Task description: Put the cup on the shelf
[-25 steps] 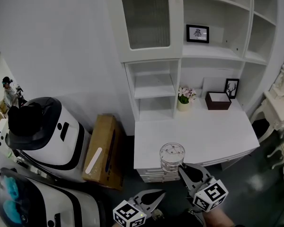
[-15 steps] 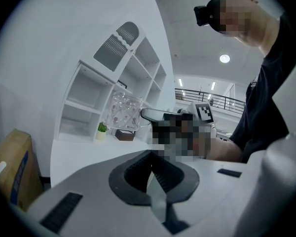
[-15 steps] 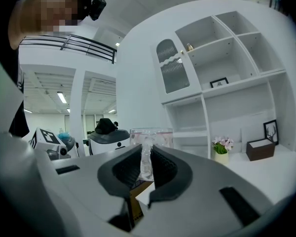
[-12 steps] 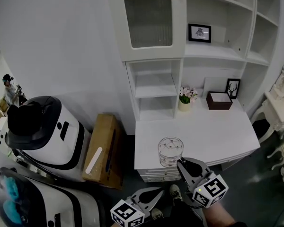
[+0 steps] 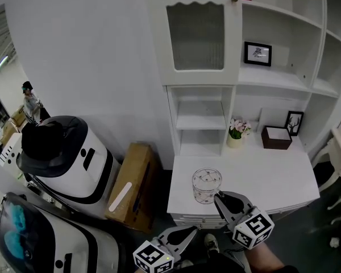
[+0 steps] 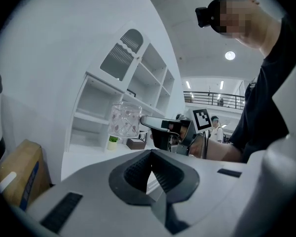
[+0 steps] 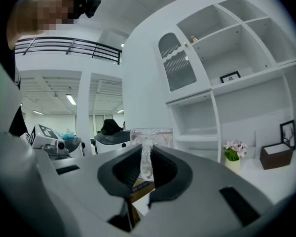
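Fingers of the left gripper, nearest at 6 o'clock in the head view, are pressed together on nothing. Just beyond, at 5 o'clock, the right gripper pinches the wall of the clear patterned glass cup, which stands upright in the air over the near left corner of the white table.

Over the last second the cup has kept its place against the gripper, while the whole shelf unit has slid down and toward 3 o'clock in the picture and more of its upper compartments show. I read that as the person looking up to choose a shelf. The carry is under way and the placing is not yet begun.

The right gripper view shows the glass wall caught between the two pads, which the head view hides. The left gripper view gives the cup side-on, clear of the table. Only the head view shows the open compartments at 12 o'clock, with the flower pot at 1 o'clock.
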Action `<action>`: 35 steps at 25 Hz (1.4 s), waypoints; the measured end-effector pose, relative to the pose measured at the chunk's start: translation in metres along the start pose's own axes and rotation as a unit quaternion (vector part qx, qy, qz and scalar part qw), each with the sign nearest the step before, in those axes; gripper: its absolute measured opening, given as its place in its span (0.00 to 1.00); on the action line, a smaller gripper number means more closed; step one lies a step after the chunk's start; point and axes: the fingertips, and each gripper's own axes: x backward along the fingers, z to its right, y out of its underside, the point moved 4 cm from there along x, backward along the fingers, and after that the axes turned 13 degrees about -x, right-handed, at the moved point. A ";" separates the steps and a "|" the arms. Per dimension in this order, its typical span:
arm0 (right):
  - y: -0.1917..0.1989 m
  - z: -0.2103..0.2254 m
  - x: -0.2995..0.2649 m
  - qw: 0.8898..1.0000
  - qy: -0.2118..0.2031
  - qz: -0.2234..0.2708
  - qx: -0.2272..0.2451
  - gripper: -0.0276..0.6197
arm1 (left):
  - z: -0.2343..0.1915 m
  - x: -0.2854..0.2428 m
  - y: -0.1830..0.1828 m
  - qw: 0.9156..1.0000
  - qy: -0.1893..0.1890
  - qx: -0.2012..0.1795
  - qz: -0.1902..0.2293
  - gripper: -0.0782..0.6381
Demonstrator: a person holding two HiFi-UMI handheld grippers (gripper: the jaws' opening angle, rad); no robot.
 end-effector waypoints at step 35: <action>-0.051 0.119 -0.095 0.999 -0.038 -0.003 0.013 0.09 | -0.098 -0.100 -0.034 0.995 -0.089 0.011 0.030 0.12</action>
